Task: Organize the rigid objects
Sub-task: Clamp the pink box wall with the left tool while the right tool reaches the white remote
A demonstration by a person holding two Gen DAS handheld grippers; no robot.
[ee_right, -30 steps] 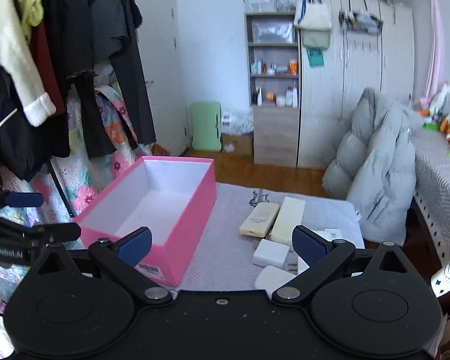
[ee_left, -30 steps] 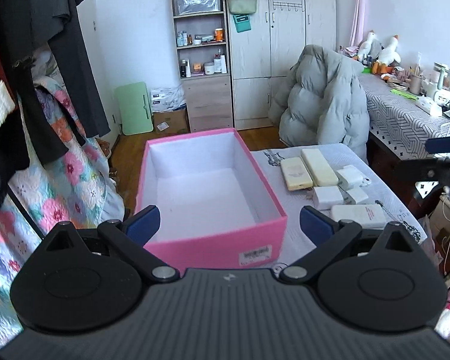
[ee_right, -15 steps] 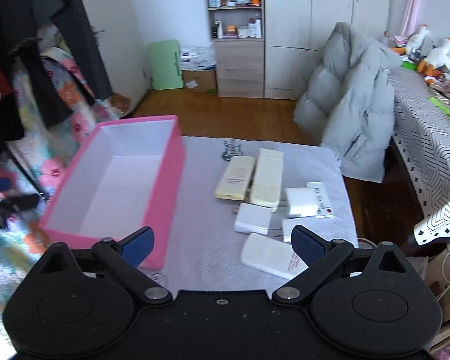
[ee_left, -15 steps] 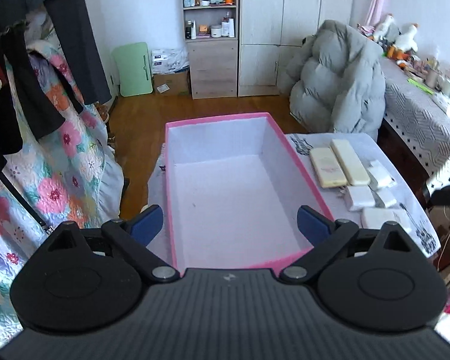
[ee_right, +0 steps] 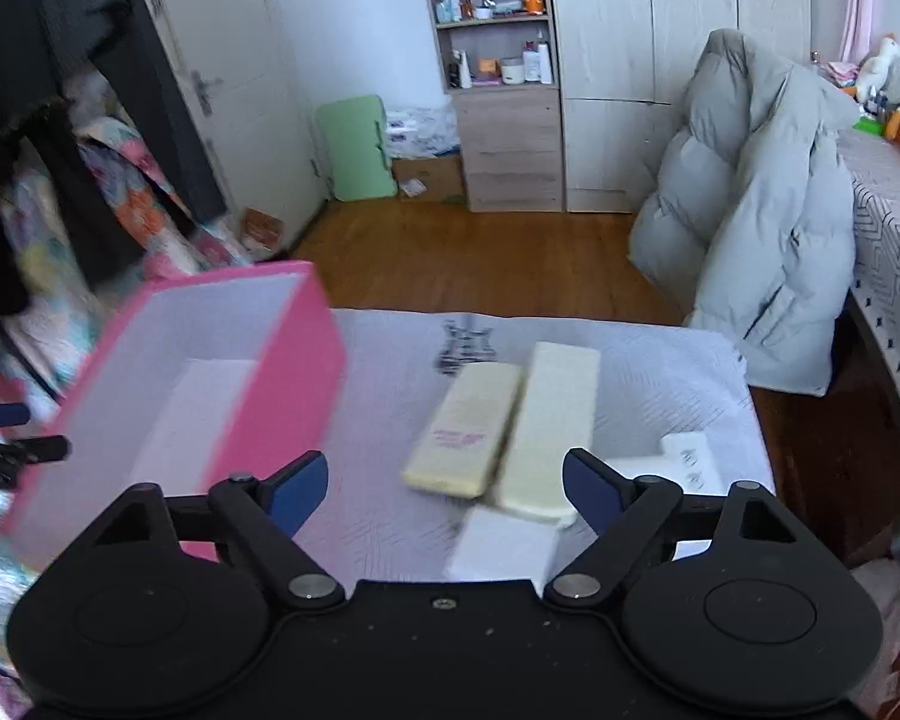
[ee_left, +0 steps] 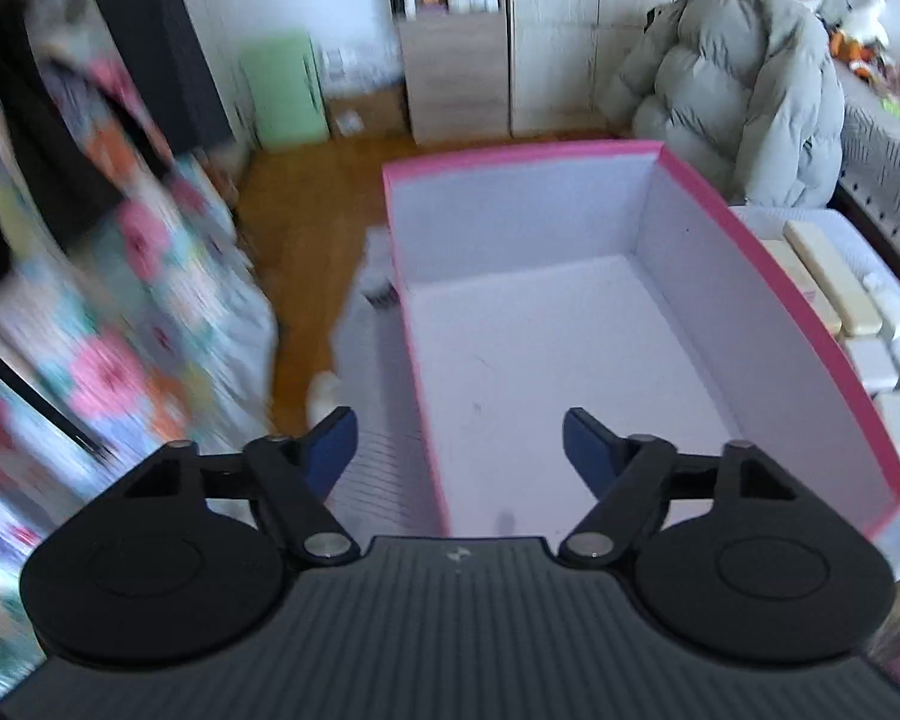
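An empty pink box [ee_left: 780, 300] with a white inside sits on a low table with a pale cloth; it also shows in the right wrist view [ee_right: 306, 360]. My left gripper [ee_left: 459, 450] is open and empty above the box's near left wall. Two long cream boxes [ee_right: 510, 420] and several small white boxes [ee_right: 501, 546] lie on the cloth right of the pink box. My right gripper [ee_right: 444, 489] is open and empty, just above the near ends of the cream boxes.
A grey puffer jacket [ee_right: 762, 228] hangs on a chair behind the table. A wooden shelf unit [ee_right: 498, 90] and a wardrobe stand at the back wall. Hanging clothes [ee_right: 60, 120] and a floral quilt [ee_left: 120, 312] are on the left. A patterned table [ee_right: 894, 228] stands at the right.
Both grippers have moved forward and down. The left one has come close over the pink box's near left side. The right one has come low over the cream and white boxes.
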